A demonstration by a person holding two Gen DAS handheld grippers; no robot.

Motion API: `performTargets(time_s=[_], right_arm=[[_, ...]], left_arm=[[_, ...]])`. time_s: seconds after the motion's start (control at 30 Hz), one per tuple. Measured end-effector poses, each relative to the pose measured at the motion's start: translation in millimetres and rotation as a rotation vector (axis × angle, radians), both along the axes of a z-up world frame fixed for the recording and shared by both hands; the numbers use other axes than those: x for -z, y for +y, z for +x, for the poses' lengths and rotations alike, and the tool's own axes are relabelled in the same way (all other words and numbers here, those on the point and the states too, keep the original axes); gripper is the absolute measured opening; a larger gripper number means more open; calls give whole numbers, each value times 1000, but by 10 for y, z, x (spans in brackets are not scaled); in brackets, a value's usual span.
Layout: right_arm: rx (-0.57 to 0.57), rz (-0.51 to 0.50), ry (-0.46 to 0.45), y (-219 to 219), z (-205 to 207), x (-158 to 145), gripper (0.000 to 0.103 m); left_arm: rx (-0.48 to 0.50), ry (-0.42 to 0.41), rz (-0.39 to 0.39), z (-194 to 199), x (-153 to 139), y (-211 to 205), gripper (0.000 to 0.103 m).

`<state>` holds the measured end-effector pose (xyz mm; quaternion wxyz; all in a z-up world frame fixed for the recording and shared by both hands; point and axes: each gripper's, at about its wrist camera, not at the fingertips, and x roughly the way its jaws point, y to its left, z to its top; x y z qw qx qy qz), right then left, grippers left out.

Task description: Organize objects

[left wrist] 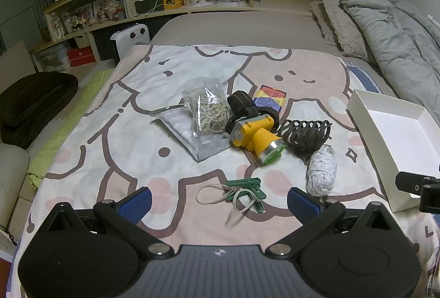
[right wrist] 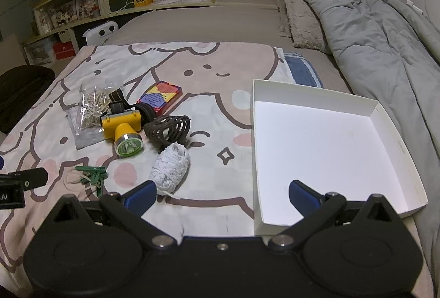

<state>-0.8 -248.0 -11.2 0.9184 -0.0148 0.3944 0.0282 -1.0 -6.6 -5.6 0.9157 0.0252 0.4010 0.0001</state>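
**Clutter on the bedspread, box beside it**

We held both tongs wide and empty: the left gripper (left wrist: 219, 201) above green plastic clothespins (left wrist: 245, 189) tangled with loose rubber bands (left wrist: 217, 194), the right gripper (right wrist: 222, 194) straddling the near wall of the shallow white cardboard box (right wrist: 390, 116). The yellow headlamp with black strap (right wrist: 123, 130) lay touching a clear bag of rubber bands (right wrist: 92, 105), a dark wire claw clip (right wrist: 169, 130) and a colourful card box (right wrist: 161, 95). A white yarn ball (right wrist: 170, 167) sat just beside our right gripper's left finger. Bare cartoon-print bedspread (right wrist: 220, 72) separated the clutter from the box.
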Motion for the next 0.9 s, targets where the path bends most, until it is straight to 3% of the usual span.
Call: performTargets(time_s=[0.9], right_arm=[[-10,1,-1,2,-22,-20,103]], left_arm=[[10,2,6,-4,-16,-20,103]])
